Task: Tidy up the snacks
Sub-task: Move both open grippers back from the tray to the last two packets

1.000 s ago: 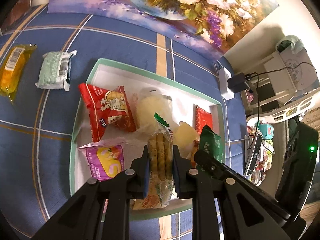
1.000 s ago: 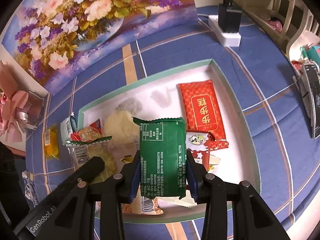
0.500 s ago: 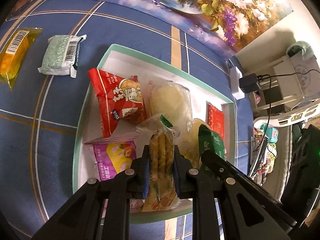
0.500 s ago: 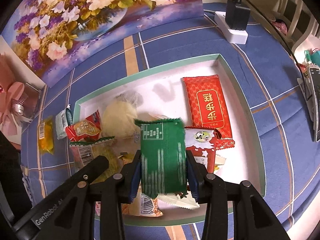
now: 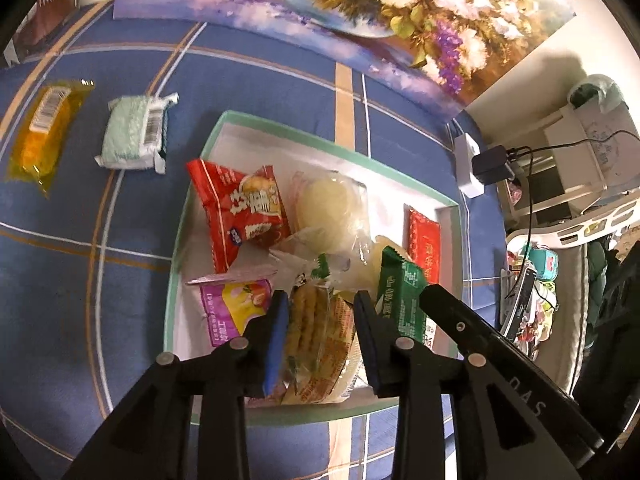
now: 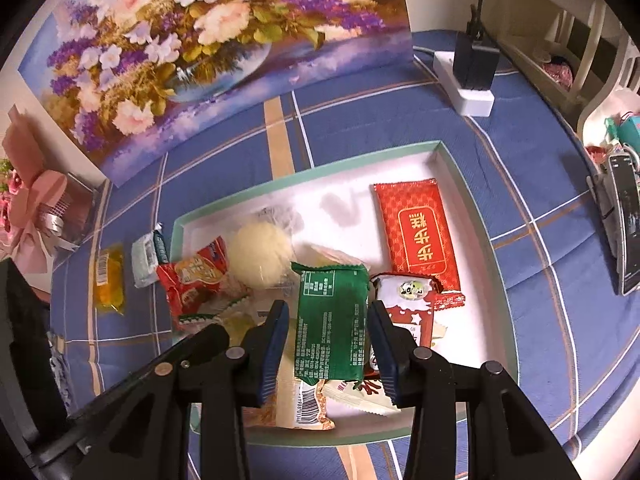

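The left gripper [image 5: 320,320] has just been opening its jaws, the biscuit packet [image 5: 316,344] lying loose between them in the tray [image 5: 320,130]. The right gripper [image 6: 330,332] clamps the green packet [image 6: 332,320] over the tray

Blue plaid tablecloth [image 6: 500,184] with tan and white lines, floral still-life painting [image 6: 208,40] propped against pale wall [image 5: 532,76], white power strip [image 6: 472,96] with black adapter, white shelving [image 5: 576,160] alongside, warm indoor lighting.
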{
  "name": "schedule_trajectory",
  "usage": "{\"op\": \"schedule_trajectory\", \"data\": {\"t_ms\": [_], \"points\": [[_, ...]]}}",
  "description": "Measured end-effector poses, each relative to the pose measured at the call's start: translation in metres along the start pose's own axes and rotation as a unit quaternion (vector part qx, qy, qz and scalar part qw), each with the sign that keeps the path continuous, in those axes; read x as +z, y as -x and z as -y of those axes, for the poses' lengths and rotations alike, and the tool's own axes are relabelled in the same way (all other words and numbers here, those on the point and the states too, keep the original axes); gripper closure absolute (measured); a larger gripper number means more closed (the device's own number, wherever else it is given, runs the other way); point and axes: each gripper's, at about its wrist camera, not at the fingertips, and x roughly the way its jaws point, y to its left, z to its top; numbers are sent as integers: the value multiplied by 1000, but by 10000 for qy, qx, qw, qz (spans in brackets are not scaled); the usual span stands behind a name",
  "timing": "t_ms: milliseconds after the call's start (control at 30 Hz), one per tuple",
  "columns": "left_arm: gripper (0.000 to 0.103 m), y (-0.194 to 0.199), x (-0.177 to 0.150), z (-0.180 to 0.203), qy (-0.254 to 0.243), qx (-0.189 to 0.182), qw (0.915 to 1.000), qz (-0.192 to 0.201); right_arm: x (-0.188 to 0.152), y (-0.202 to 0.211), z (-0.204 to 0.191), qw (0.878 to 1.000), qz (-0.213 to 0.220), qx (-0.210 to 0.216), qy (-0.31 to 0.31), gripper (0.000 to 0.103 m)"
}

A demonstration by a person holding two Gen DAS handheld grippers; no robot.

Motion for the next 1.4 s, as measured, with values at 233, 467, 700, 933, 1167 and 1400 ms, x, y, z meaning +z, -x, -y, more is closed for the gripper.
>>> {"op": "schedule_trajectory", "data": {"t_ms": [233,467,700,933,1167,1400], "points": [[68,21,7,-8,16,178,9995,275,1,9,-1,9999,106,22,7,59],[54,39,15,-34,203,1089,9919,623,-1,7,-6,9999,50,-22,94,57],[40,53,23,-60,225,2135,9715,1001,-5,6,-27,9989,49,-65,452,50],[27,64,25,-68,155,2553,9589,1230,-10,5,-46,9973,138,-60,712,32],[16,65,24,-70,121,2651,9554,1299,-10,4,-48,9972,213,-44,717,13],[13,65,25,-72,157,2669,9546,1314,-9,5,-46,9974,268,-2,664,0]]}}
